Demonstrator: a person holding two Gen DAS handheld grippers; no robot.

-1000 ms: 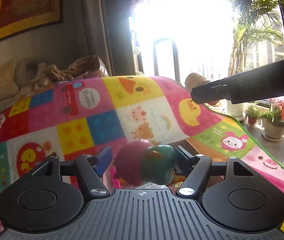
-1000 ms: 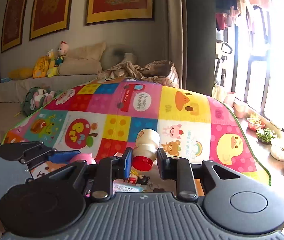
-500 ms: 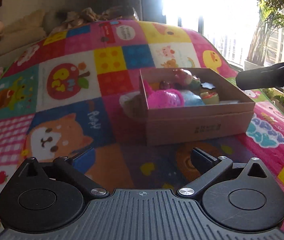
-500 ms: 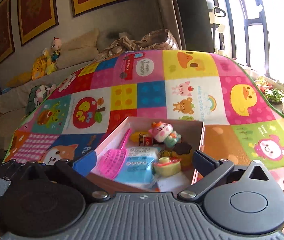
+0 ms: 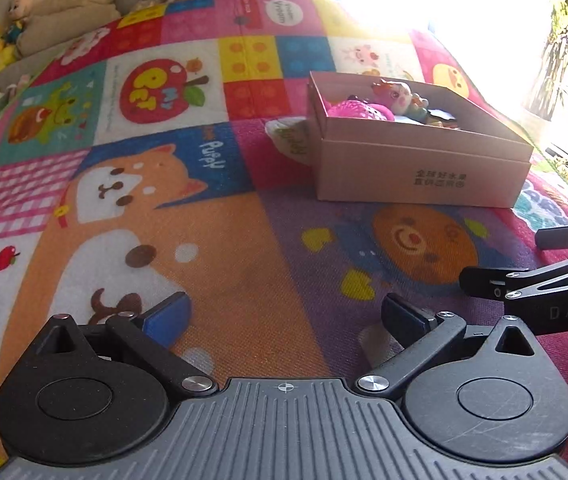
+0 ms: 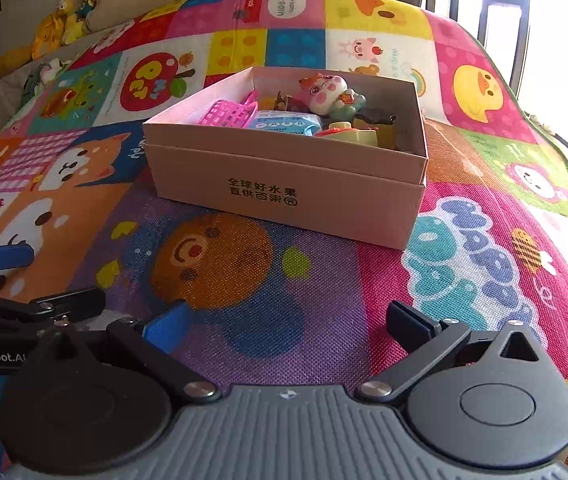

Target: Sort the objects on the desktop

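Toys dropped; left gripper [image 5: 284, 316], right gripper [image 6: 290, 322] wide open, empty.

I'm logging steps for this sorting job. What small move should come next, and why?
Probably hold both tongs back: the left tongs and right tongs are open and empty, the toys sit in the cardboard box, and the mat shows nothing loose.

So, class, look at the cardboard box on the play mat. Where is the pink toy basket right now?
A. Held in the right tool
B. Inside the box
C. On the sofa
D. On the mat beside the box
B: the pink basket lies inside the cardboard box next to the pig figurine, and the right tool is open and empty.
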